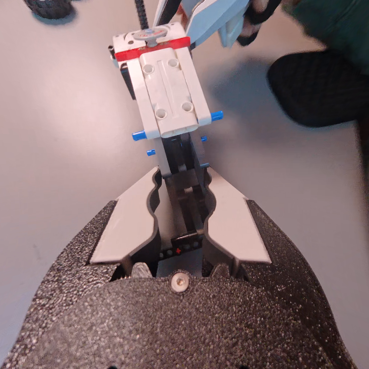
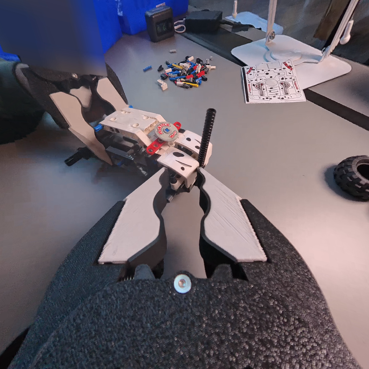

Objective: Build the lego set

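The lego model (image 1: 169, 89) is a white-topped vehicle with a dark chassis, a red beam, blue pins and a round grey disc. My left gripper (image 1: 182, 171) is shut on the dark chassis at its rear end. My right gripper (image 2: 180, 173) is shut on the white spotted front end of the model (image 2: 139, 127). A black ribbed hose (image 2: 206, 137) stands up beside the right fingertip. The model is held between both grippers, just above the grey table. The left gripper also shows in the right wrist view (image 2: 117, 133). A right finger (image 1: 211, 20) shows at the top of the left wrist view.
A pile of loose small parts (image 2: 183, 71) and a sticker sheet (image 2: 271, 83) lie farther back. A black tyre (image 2: 353, 177) lies at the right, and other tyres (image 1: 319, 87) show near the model. A white stand base (image 2: 289, 52), a black box (image 2: 159, 24) and blue bins (image 2: 127, 16) line the back. Spacing between my two grippers at the tips: around 11 centimeters.
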Available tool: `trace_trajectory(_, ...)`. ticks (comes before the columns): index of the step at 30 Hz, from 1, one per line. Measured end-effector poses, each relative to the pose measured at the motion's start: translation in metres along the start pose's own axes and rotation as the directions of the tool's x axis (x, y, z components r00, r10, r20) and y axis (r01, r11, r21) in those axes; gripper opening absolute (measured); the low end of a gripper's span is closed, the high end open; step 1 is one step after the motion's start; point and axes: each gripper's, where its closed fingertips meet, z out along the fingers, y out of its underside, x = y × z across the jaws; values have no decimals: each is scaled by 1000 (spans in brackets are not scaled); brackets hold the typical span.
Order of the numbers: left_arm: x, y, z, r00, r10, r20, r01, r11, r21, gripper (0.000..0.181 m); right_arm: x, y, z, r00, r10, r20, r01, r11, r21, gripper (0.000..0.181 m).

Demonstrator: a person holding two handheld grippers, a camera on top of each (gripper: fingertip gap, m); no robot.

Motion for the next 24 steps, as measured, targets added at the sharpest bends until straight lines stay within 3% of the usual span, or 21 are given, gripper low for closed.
trace_trajectory(2,18,-8,-16,947,-212,-242,227,973,38,41,-8,-12,-3,986,152,61,-154,988,24,25)
trace_trajectory(3,19,-11,-25,906,-278,-320,309,950,52,27,-13,-19,-4,978,190,89,-195,980,43,25)
trace_trajectory(4,17,-15,-33,884,-293,-363,350,931,100,11,-18,-24,-6,978,182,103,-189,980,63,24)
trace_trajectory(6,19,-20,-48,824,-337,-455,431,895,117,12,-24,-24,-4,989,124,79,-128,990,53,22)
trace_trajectory(13,17,-5,-42,865,-332,-376,383,921,68,13,-17,-10,12,983,183,-2,-183,983,12,17)
trace_trajectory(18,13,7,-38,942,-229,-245,245,969,37,14,-19,-3,14,993,112,-46,-112,994,-8,17)
trace_trajectory(24,10,7,-59,982,-120,-144,131,989,74,52,-29,3,15,992,-38,-118,36,999,-24,16)
